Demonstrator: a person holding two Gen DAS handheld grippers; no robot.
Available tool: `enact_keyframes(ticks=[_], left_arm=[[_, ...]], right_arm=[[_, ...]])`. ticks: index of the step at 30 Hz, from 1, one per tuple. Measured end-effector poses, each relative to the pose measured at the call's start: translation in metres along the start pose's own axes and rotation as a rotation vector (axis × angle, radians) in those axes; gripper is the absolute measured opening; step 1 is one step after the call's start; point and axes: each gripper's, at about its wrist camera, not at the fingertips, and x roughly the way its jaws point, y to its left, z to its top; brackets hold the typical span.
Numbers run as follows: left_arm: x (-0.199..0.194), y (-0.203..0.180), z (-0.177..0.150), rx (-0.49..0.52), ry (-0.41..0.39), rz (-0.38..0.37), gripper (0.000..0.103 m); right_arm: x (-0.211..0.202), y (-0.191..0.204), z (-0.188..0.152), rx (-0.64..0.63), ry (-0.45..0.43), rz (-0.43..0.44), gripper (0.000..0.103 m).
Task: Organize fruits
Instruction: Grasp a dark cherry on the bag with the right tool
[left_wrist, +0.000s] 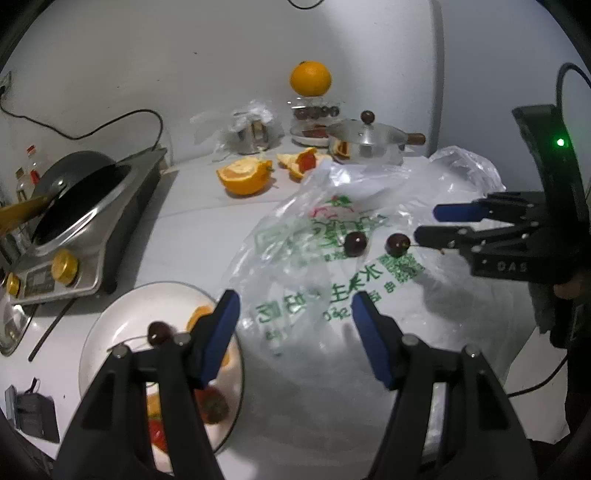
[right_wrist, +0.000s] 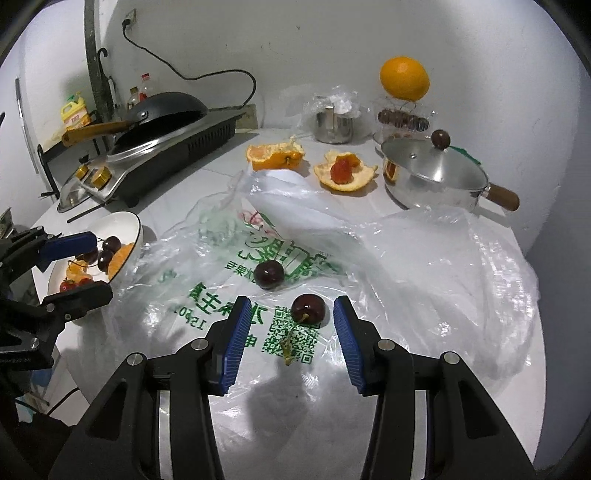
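Note:
Two dark cherries lie on a crumpled clear plastic bag with green print. The nearer cherry, stem toward me, lies between the tips of my right gripper; its blue pads stand apart from the fruit, so it is open. The other cherry sits just beyond. My left gripper is open and empty above the bag's near-left part, beside a white plate holding a cherry, orange pieces and strawberries. The left wrist view shows both bag cherries and my right gripper.
An induction cooker with a black wok stands at the back left. A lidded steel pot with a wooden handle is at the back right. Orange peels lie behind the bag. A whole orange tops a clear box.

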Motion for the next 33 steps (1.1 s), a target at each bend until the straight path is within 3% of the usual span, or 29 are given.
enact_keyframes(ticks=[15,21,33], left_arm=[[0.045,-0.020,0.025,0.023,0.041,-0.015,0.065],[0.066,-0.024,0.033,0.031,0.050,-0.030,0.065],[0.100,-0.043,0.054,0.101,0.063,-0.064,0.064]], right_arm=[[0.048,-0.010,0.005,0.001,0.079,0.044,0.047],[0.066,-0.014,0.002,-0.008,0.130,0.038,0.033],[0.057,-0.027,0.001,0.000,0.089,0.063,0.030]])
